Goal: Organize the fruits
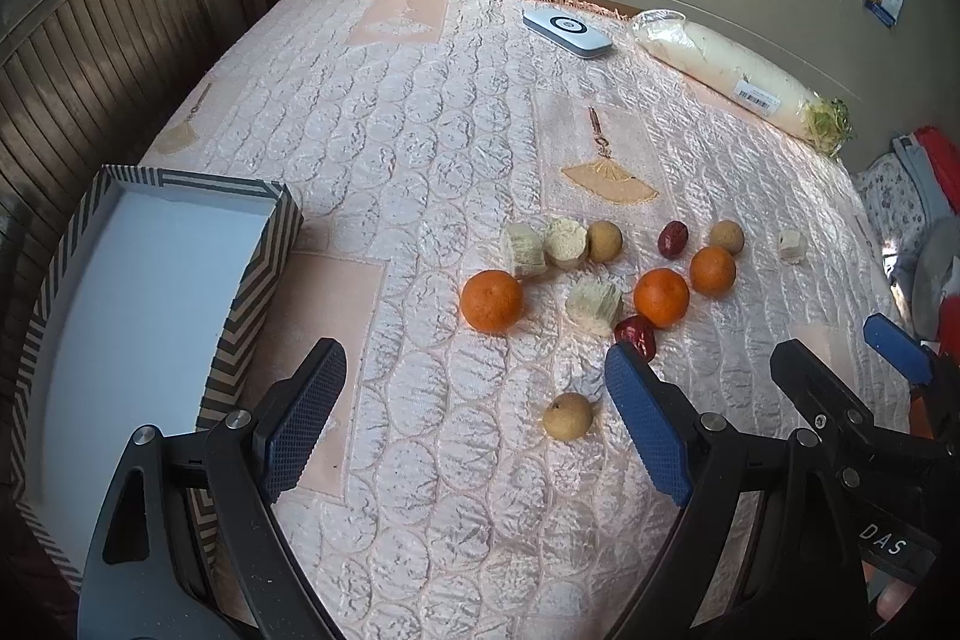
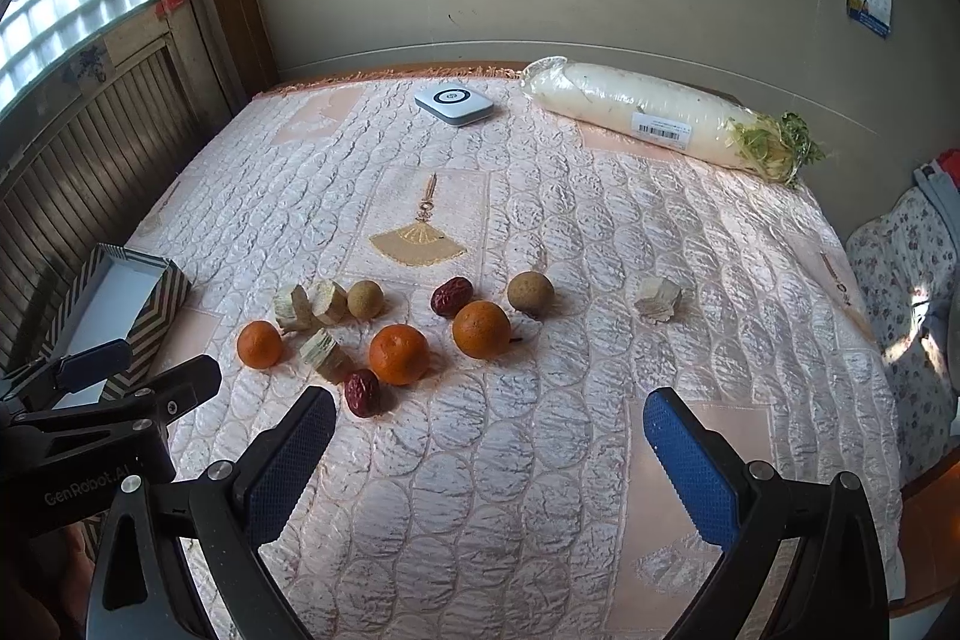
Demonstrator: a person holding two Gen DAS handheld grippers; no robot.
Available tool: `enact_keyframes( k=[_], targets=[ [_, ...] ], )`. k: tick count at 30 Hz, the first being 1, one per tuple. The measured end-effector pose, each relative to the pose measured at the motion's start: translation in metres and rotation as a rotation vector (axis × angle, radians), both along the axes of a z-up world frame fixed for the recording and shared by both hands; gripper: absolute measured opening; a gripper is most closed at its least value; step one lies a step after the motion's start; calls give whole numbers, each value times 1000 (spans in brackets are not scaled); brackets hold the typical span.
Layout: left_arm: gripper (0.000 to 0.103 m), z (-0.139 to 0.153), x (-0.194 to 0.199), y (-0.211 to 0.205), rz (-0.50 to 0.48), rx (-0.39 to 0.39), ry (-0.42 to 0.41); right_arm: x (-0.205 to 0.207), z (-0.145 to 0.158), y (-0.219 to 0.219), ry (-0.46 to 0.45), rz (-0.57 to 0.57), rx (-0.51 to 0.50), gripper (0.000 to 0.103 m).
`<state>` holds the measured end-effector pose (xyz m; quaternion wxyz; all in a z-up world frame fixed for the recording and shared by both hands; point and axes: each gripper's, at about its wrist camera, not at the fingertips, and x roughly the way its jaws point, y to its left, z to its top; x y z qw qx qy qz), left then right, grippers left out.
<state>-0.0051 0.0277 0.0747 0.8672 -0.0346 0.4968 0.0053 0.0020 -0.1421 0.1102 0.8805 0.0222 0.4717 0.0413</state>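
Left wrist view: the left gripper [image 1: 474,415] gapes wide and empty above a small tan round longan [image 1: 567,416]; round orange tangerines [image 1: 491,300] lie at 12 o'clock, the striped cardboard box [image 1: 252,274] at 9. Right wrist view: the right gripper [image 2: 489,436] is spread wide, holding nothing, with a wrinkled red date [image 2: 362,393] at 11 o'clock.

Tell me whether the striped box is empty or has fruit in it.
Empty, as far as visible: the striped box shows only bare white floor.

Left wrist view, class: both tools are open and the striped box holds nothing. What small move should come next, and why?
Probably ease the left tool forward and down around the small tan fruit. It lies nearest, apart from the other fruit, roughly between the open jaws, and the striped box sits just to the left for dropping it in.
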Motion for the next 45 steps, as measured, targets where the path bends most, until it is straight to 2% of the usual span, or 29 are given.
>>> enact_keyframes(
  k=[9,14,19,23,25,30,33,38,41,44,45],
  targets=[
    [89,-5,-4,-4,-38,2,12,-1,-7,-8,17,-12,9,103],
    [89,-14,-9,-2,-69,-32,40,-3,-12,-16,35,-14,20,99],
    [89,-24,-11,-4,-87,-47,65,-5,-20,-27,68,-26,38,89],
    [89,-26,-4,-5,-101,-97,78,-6,-23,-29,83,-14,52,80],
    [89,-24,0,-7,-94,-88,79,-6,-24,-27,83,2,55,74],
    [89,-17,6,-1,-93,-80,59,-7,-25,-24,83,24,63,73],
    [89,-17,5,1,-138,-80,65,-7,-25,-23,80,36,71,73],
    [89,-30,-4,-13,-276,-63,103,-5,-31,-22,99,45,83,73],
    [89,-36,-5,-22,-311,-46,106,-5,-32,-20,104,59,87,72],
    [86,-40,-2,-25,-313,-40,103,-5,-33,-16,107,78,90,66],
    [80,-41,-1,-27,-315,-36,97,-5,-34,-14,110,86,91,63]
  ],
)
